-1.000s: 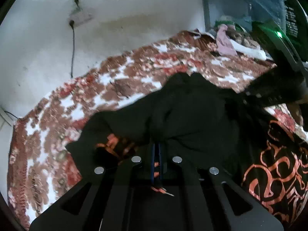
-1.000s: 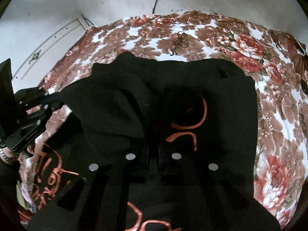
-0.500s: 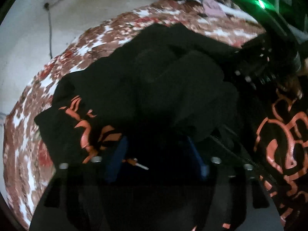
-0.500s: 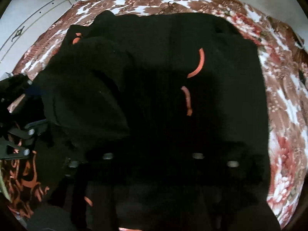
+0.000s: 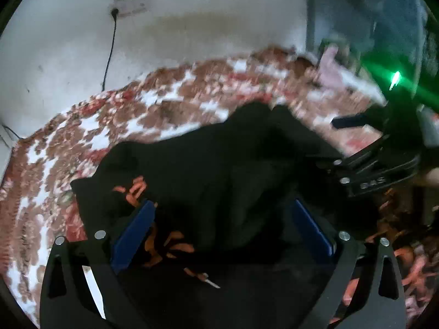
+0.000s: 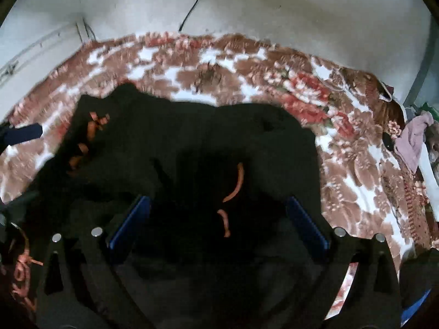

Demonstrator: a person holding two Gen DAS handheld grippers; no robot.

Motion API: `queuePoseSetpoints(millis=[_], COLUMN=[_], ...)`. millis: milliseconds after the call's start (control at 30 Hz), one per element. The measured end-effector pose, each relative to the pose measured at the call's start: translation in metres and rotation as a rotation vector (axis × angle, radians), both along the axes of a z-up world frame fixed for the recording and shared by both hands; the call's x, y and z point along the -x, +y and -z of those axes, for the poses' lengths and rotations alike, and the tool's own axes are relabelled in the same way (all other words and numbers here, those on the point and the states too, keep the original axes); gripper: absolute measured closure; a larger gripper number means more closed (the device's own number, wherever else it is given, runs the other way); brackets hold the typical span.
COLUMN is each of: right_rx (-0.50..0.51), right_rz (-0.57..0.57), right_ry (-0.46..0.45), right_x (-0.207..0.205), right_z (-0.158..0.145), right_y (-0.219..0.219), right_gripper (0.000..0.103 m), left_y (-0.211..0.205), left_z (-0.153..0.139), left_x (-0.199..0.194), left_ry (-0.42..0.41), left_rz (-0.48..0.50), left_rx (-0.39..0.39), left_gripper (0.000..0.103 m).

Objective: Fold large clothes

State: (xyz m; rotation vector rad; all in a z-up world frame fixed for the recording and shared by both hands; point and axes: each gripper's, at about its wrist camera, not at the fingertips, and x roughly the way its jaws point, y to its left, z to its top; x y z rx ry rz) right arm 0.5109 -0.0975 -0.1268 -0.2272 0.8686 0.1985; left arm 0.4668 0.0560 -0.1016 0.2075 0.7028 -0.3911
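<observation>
Both wrists close above garment (image 5: 219, 170)

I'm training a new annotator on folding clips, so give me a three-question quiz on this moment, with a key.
1. True or false: the black garment with orange markings lies on a floral bedspread.
2. Multiple choice: in the right wrist view, what shows between the blue pads of the right hand-held gripper?
A. bare bedspread
B. black cloth
C. a pink towel
3. Fill in: the cable on the wall in the left wrist view runs down from a ____.

Key:
1. True.
2. B. The pads do not press on the cloth.
3. Socket.
</observation>
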Motion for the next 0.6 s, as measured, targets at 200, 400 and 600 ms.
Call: queuePoseSetpoints(millis=[200,400,600], right_rx=[0.07,0.118,0.125], right_rz=[-0.017,-0.053,-0.03], right_ry=[-0.004,-0.065,-0.124], right_x=[0.002,0.004,0.016], right_z=[0.036,0.048,0.046], right_y=[0.005,0.014,0.013], right_gripper=[0.005,0.005,0.005], left_y=[0.002,0.005,0.007], left_z=[0.037,0.059,0.061], left_x=[-0.008,-0.011,-0.002], left_ry=[0.035,0.065,0.081], left_rz=[-0.028,-0.041,-0.071], left_rx=[0.026,0.017,0.023], left_gripper=[0.005,0.004,0.006])
